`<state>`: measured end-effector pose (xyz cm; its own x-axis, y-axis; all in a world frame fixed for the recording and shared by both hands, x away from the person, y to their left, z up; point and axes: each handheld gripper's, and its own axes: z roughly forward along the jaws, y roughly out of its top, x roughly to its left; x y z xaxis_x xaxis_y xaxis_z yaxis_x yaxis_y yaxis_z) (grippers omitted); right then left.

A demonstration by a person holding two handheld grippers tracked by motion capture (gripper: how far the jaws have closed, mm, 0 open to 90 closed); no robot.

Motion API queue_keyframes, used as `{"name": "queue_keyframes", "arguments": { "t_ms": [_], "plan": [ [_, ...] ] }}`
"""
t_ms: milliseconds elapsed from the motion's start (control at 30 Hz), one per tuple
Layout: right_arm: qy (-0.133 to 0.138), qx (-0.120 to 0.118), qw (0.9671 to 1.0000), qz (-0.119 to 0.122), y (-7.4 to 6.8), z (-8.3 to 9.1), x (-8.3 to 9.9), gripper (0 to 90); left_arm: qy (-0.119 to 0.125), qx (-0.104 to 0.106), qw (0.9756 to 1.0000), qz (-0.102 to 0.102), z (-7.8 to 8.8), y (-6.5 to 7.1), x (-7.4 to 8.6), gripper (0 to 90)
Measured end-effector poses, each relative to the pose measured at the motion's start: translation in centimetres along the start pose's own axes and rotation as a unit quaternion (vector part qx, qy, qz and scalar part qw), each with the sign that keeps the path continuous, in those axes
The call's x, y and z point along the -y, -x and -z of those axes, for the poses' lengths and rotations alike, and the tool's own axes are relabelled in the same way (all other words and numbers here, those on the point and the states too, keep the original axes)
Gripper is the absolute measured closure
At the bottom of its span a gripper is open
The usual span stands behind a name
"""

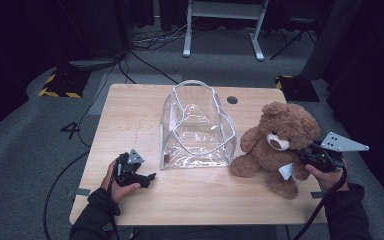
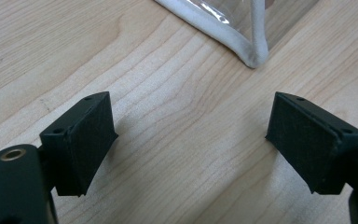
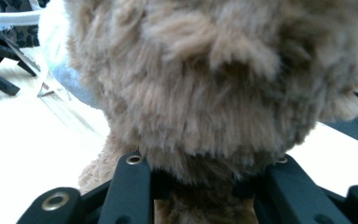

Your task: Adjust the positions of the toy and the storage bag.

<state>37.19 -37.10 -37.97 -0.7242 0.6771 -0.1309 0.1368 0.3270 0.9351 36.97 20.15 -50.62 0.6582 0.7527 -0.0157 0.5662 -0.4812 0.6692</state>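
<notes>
A clear plastic bag stood open at the middle of the wooden surface, with nothing visible inside. Your left gripper rested beside it, fingers spread wide, while your right gripper clamped the teddy bear sitting right of the bag.

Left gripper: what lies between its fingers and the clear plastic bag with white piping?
Only bare light wooden tabletop, per the left gripper view, lies between the open left gripper and the bag's corner.

The left gripper rests low on the surface in the person's left hand, jaws spread wide. The right gripper, in the right hand, is clamped on the teddy bear.
</notes>
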Motion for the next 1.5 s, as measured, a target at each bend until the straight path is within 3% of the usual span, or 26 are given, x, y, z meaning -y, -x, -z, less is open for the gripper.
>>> {"name": "queue_keyframes", "arguments": {
  "t_ms": [267, 767, 1267, 1500],
  "plan": [
    [0.007, 0.011, 0.9999, -0.003, 0.2, 0.3, -0.8, 68.0, 0.011, -0.003, 0.9999, 0.002, -0.1, 0.0, 0.2, 13.0],
    [0.034, 0.056, 0.9979, -0.001, 1.6, 1.0, -4.5, 68.2, 0.011, -0.003, 0.9999, 0.003, -0.2, 0.0, 0.1, 13.1],
    [0.055, 0.073, 0.9959, 0.001, 2.0, 0.4, -7.8, 68.9, 0.011, -0.001, 0.9999, 0.002, -0.2, 0.0, 0.1, 13.1],
    [0.063, 0.079, 0.9949, 0.007, 1.8, 0.1, -10.2, 69.6, 0.011, -0.001, 0.9999, 0.002, -0.2, 0.0, 0.1, 13.1]
  ]
}}
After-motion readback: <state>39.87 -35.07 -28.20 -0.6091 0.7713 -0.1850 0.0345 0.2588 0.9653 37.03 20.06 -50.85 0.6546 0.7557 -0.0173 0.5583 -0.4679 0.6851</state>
